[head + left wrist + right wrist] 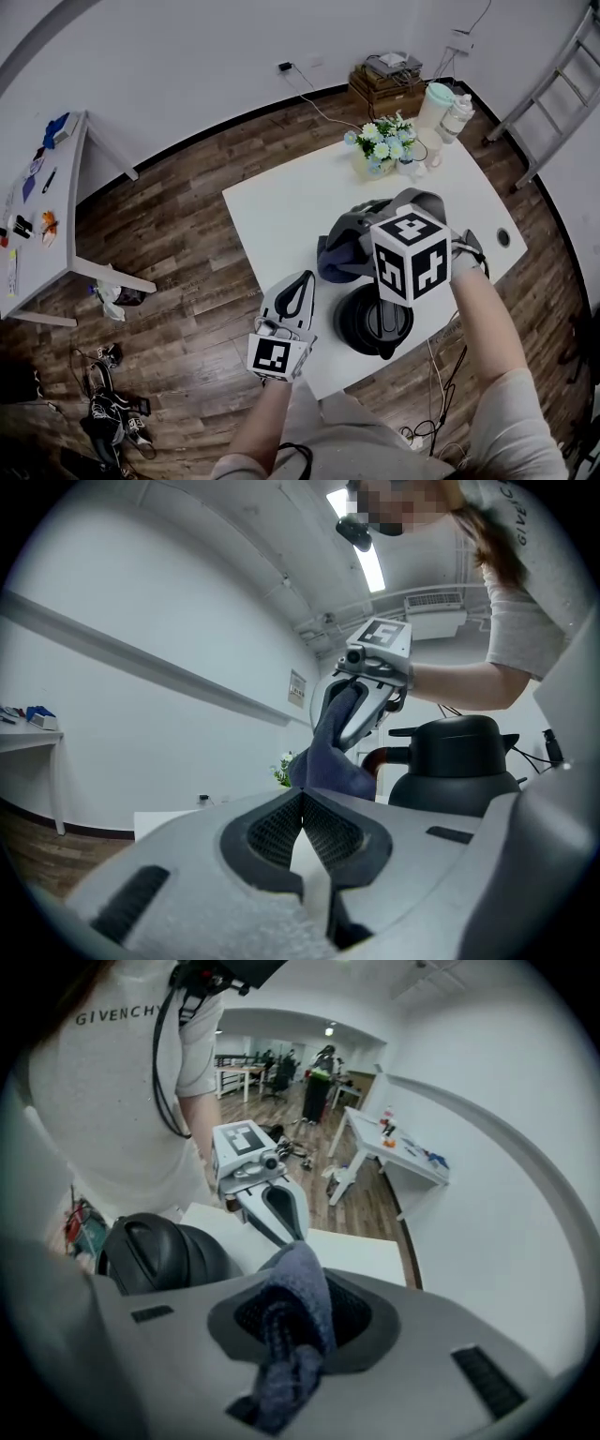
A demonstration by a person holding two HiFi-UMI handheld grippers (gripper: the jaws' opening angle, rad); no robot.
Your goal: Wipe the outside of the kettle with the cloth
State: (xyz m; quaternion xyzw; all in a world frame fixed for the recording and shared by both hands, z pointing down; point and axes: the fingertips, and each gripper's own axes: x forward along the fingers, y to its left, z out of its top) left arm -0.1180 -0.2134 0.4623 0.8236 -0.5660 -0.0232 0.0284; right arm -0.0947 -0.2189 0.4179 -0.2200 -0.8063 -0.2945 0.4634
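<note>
A black kettle [375, 323] stands near the front edge of the white table [281, 211]. My right gripper [339, 251] hangs above the table just beyond the kettle, shut on a dark blue cloth [330, 262]. In the right gripper view the cloth [295, 1321] is bunched between the jaws, with the kettle [164, 1252] low at the left. My left gripper [302, 281] rests left of the kettle, shut on nothing. The left gripper view shows its closed pads [281, 825], the kettle [457, 766] at the right and the hanging cloth [328, 752] beside it.
A flower pot [382, 145], a pale cup [435, 103] and a bottle [457, 117] stand at the table's far corner. A cable hole [503, 237] lies near the right edge. A side table [42, 216] stands at the left, a ladder [553, 75] at the right.
</note>
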